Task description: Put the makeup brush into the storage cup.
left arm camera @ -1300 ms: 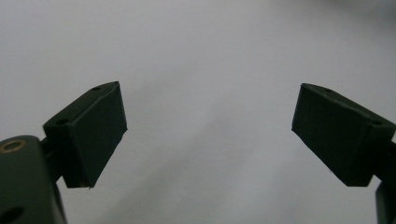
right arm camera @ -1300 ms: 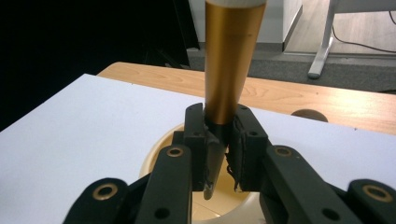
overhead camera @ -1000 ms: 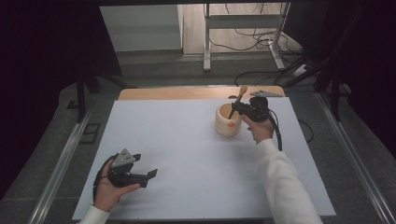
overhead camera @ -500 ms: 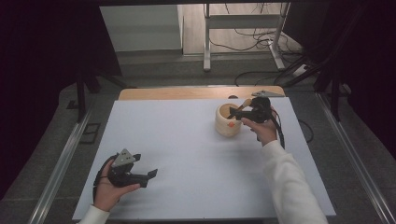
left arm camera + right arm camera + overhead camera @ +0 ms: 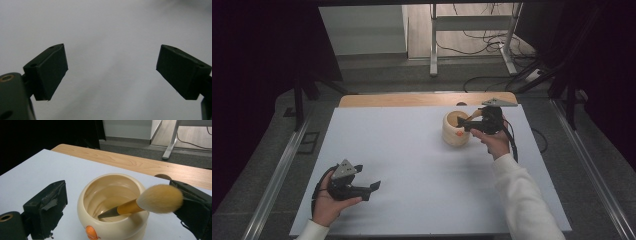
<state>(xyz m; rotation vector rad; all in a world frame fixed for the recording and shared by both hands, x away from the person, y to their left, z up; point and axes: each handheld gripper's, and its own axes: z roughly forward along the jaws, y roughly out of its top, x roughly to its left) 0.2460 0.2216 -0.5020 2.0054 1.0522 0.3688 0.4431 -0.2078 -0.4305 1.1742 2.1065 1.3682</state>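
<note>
Inside the cream pot (image 5: 112,205), brush (image 5: 140,203) handle-down, bristles tilted up toward right gripper (image 5: 120,207), jaws just opened wide, empty.

One cream pot (image 5: 113,205) stood on the white table (image 5: 412,150), with one orange button (image 5: 91,232) on its front. One brush (image 5: 150,201) leaned inside it. Two grippers were counted: the left gripper (image 5: 362,187) and the right gripper (image 5: 472,122).

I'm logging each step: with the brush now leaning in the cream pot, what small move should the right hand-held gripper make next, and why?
Probably draw the right hand-held gripper back from the pot. Its jaws have just been opening, and the brush rests handle-down inside, bristles over the rim, unclamped.
</note>
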